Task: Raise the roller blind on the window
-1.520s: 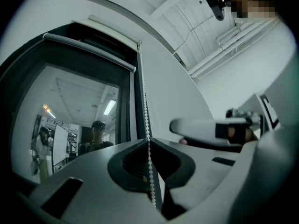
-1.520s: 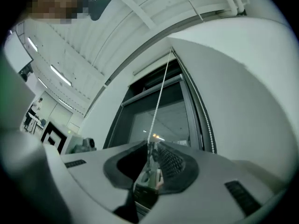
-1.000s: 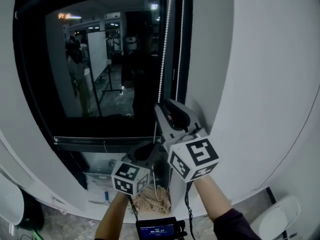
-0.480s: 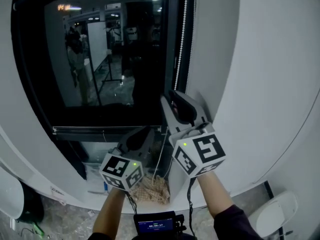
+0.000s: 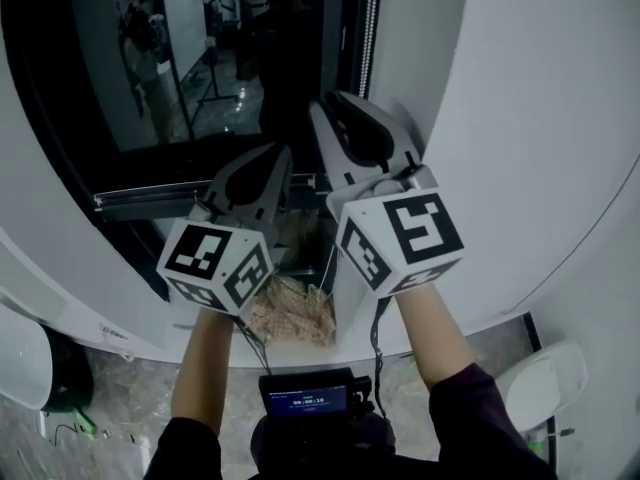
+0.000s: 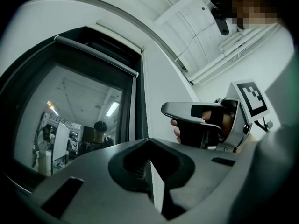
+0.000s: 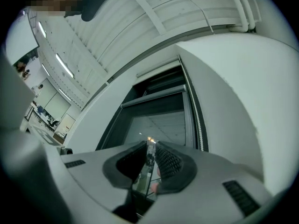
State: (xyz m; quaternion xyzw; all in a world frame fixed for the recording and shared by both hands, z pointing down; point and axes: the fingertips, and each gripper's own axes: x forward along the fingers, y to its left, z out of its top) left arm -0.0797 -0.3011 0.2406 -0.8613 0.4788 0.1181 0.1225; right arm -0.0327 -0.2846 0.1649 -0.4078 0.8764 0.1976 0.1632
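A: What's new at the window (image 5: pixel 190 78)?

B: The left gripper (image 5: pixel 272 163) has come up. A second ago it hung below the right gripper (image 5: pixel 342 106). Now the two sit side by side, just apart, by the window's right edge. Its jaws are pressed together, and its own view shows a thin beaded line caught in the seam between them: the bead chain (image 6: pixel 150 176).

A: And the right one?

B: Its jaws are drawn close, with only a narrow slit left. The head view has the chain running down to its tip, so I take it to be pinching a strand too (no beads show in the slit itself).

A: What does that mean for the job?

B: A fresh, higher hold, I'd judge, ready for another downward pull. Little seems left to do. The roller blind (image 6: pixel 96 55) is gathered near the top, its bottom bar (image 7: pixel 152 98) sits high, and the glass below is bare.

A: Count things for me.

B: Two grippers with a marker cube (image 5: pixel 215 261) on each (so two cubes), one window, one blind, one chain. Lower down there's one small lit screen (image 5: pixel 303 400) and one pale tangled heap (image 5: pixel 290 308).
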